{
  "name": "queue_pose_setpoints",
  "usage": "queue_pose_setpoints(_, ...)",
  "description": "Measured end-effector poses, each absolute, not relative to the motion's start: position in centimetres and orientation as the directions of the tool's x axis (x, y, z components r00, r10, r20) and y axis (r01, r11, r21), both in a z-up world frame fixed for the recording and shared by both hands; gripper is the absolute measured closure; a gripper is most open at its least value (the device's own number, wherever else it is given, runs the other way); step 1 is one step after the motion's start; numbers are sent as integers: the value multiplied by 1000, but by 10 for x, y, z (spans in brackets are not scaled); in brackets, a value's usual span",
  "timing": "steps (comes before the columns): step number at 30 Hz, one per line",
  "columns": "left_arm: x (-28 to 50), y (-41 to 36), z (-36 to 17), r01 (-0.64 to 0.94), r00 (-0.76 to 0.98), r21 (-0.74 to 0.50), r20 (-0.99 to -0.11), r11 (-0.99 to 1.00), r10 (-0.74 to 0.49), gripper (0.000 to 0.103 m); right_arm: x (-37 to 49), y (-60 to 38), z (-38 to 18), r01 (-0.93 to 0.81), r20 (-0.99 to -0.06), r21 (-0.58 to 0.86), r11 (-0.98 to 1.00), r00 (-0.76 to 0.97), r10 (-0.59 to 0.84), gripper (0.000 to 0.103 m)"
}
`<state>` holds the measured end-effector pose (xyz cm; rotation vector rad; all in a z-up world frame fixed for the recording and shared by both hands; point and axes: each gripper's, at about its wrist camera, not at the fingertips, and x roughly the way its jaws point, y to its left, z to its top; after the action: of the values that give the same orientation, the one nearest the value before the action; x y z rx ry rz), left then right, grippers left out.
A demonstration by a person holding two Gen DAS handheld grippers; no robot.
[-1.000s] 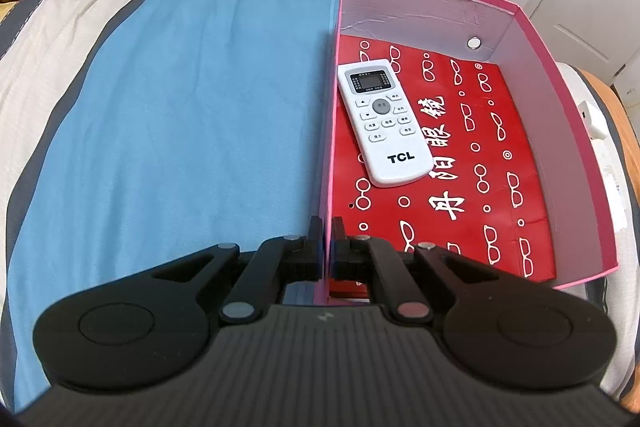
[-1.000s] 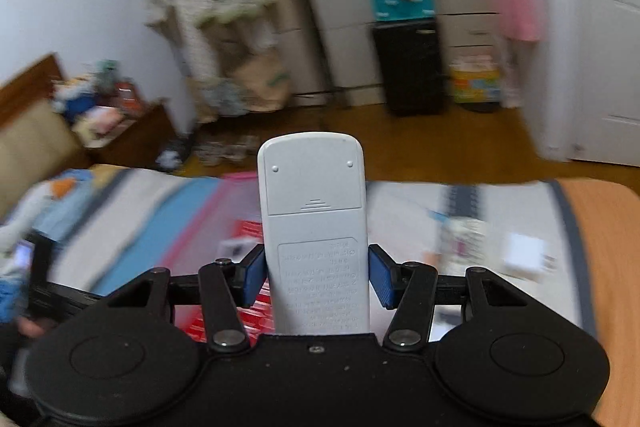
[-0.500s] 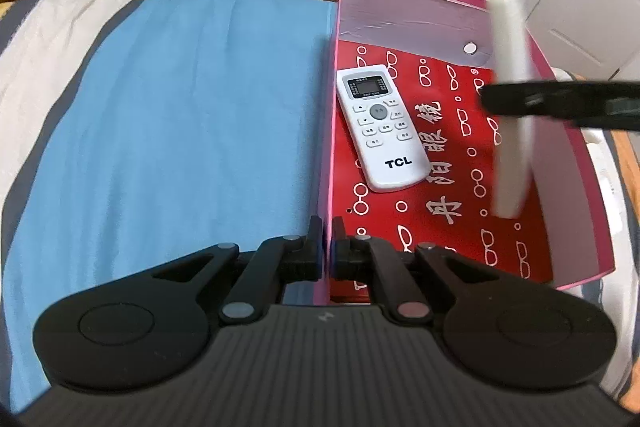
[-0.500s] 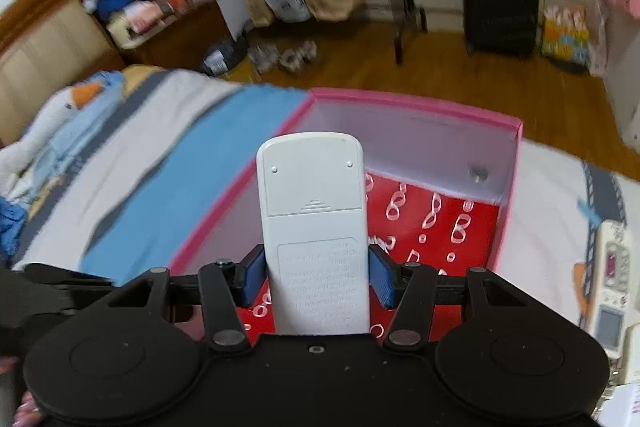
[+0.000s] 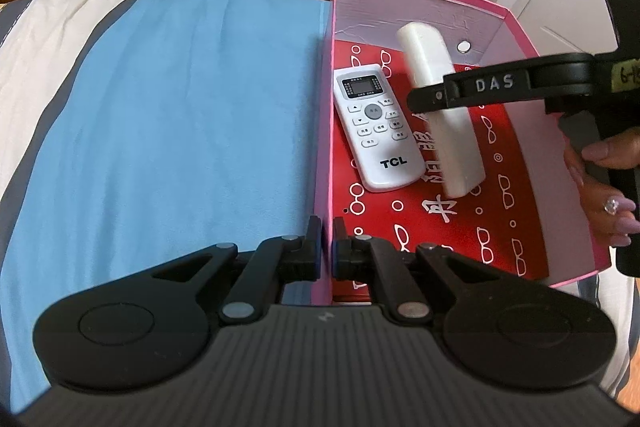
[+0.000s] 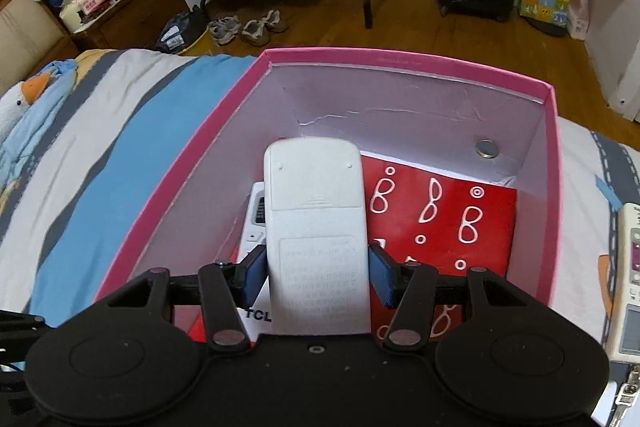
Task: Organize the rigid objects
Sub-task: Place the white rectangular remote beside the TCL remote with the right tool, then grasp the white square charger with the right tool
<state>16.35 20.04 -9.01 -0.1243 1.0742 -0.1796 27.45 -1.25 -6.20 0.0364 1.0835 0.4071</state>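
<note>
– Bedroom, everything on the blue cotton bed sheet (image 5: 180, 115), so the ground is soft. What's nearest?

– Nearest, the left gripper (image 5: 327, 251), its jaws pressed together on the near wall of the pink cardboard box (image 5: 325, 131), steadying it. Beyond that, on the red glasses-printed lining (image 5: 500, 211), a white TCL remote control (image 5: 378, 129) lies face up along the left wall

– And the right gripper (image 6: 316, 273)?

– It pinches a second white plastic remote (image 6: 316, 223), back side up, held over the box floor just right of the TCL one and overlapping it from the wrist view. It seems not yet down; I can't tell the gap

– How to place it well?

– I'd nudge it right so it clears the TCL remote, lower until it lies flat on the lining, parallel to its neighbour, then spread the jaws. Further off, another pale remote (image 6: 628, 279) waits on the bedding outside the box
</note>
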Motion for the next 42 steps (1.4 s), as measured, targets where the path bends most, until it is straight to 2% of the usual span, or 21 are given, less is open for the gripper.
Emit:
queue_pose_setpoints(4,164,200,-91,84,463,-188,-862,979,-205,99,266,-27,-50,-294,-812,308,905,415,411,43)
queue_pose_setpoints(10,164,199,-92,76,460,-190,-864,979,-203,99,223,-58,-12,-332,-733,337,881,494,467,39)
queue_pose_setpoints(15,162,195,-91,82,473,-164,-862,983,-183,100,187,-90,15,-335,-710,321,886,534,460,38)
queue_pose_setpoints(20,160,188,-88,74,484,-119,-864,990,-140,100,158,-126,25,-302,-725,266,915,563,397,38)
queue_pose_setpoints(26,159,190,-87,60,479,-129,-866,990,-142,100,133,-174,3,-195,-752,252,948,577,318,38)
queue_pose_setpoints(37,159,186,-88,47,484,-107,-867,993,-116,100,124,-194,-80,-168,-838,53,984,528,135,39)
queue_pose_setpoints(38,159,187,-88,39,484,-114,-867,993,-118,100,124,-195,-84,-167,-843,47,985,522,129,50)
queue_pose_setpoints(39,159,187,-88,36,485,-114,-867,993,-118,100,126,-196,-89,-174,-858,41,984,498,123,55)
queue_pose_setpoints(42,158,185,-88,43,491,-98,-865,994,-107,100,125,-200,-90,-184,-854,49,982,501,137,55)
